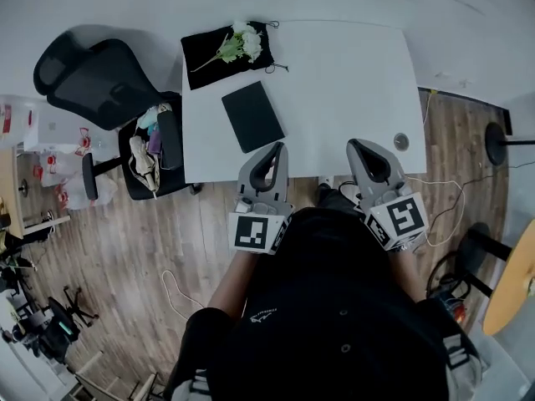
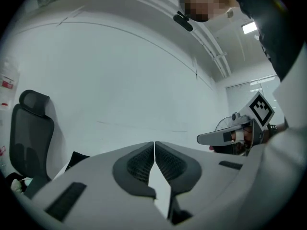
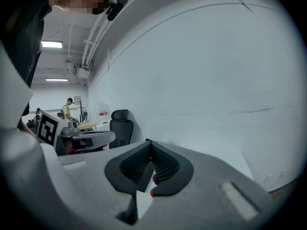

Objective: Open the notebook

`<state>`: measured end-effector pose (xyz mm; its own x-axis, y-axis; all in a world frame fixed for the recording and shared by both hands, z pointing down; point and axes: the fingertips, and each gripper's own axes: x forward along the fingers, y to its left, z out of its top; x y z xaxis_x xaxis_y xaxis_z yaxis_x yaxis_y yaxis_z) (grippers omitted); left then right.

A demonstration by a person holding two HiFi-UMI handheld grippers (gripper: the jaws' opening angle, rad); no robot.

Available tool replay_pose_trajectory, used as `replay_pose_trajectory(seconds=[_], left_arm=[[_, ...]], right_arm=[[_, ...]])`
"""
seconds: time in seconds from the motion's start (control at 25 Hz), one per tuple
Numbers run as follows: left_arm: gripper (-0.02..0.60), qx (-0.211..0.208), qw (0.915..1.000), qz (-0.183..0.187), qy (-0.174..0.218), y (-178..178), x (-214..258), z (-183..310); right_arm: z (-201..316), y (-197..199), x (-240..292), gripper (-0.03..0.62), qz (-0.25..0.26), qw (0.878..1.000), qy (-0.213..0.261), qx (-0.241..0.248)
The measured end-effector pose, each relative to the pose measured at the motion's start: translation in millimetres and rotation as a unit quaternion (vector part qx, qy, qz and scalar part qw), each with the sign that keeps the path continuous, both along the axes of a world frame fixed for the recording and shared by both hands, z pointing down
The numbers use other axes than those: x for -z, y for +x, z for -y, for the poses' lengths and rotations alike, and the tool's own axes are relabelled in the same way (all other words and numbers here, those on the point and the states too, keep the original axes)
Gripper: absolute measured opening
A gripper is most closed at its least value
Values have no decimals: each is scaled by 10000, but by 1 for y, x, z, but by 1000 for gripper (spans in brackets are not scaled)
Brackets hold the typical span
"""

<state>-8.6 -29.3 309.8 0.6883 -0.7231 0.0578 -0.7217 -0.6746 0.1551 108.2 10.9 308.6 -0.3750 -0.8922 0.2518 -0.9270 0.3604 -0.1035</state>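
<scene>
**Entry: notebook closed, both grippers parked at the near table edge**

The black notebook [image 1: 252, 116] is seen lying flat and shut on the white table [image 1: 351, 82], on its left half, cover up. A black cloth [image 1: 201, 61] carrying white flowers [image 1: 242, 43] lies just past it at 12 o'clock, apart from it.

The left gripper [image 1: 280, 146] is held over the near edge, with the notebook close by at 11 o'clock from its tips. In the left gripper view its jaws [image 2: 154, 143] are pressed together with nothing between them. The right gripper [image 1: 353, 143] is held level with it; the notebook lies well off at 10 o'clock. Its jaws [image 3: 150, 142] are likewise closed and empty.

Judgement: the task is not begun. The left gripper is better placed for the reach. A thin cover edge would likely call for parted jaws and the right gripper to pin the book.
</scene>
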Motion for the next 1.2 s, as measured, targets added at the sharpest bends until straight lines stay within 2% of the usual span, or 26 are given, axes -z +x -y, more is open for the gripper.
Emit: replay_pose_trajectory(seconds=[0.4, 0.8, 0.96, 1.2], left_arm=[[9, 1038, 9943, 165, -178, 9, -11, 17], [9, 2163, 9752, 239, -411, -17, -48, 17], [9, 2310, 9708, 243, -604, -31, -61, 14], [9, 2190, 9704, 362, -948, -51, -89, 19]], right_arm=[[36, 17, -3, 5, 146, 9950, -11, 989], [49, 13, -7, 5, -73, 9813, 8, 1923], [48, 3, -5, 5, -104, 9790, -57, 2033], [51, -22, -3, 5, -140, 9796, -189, 1994]])
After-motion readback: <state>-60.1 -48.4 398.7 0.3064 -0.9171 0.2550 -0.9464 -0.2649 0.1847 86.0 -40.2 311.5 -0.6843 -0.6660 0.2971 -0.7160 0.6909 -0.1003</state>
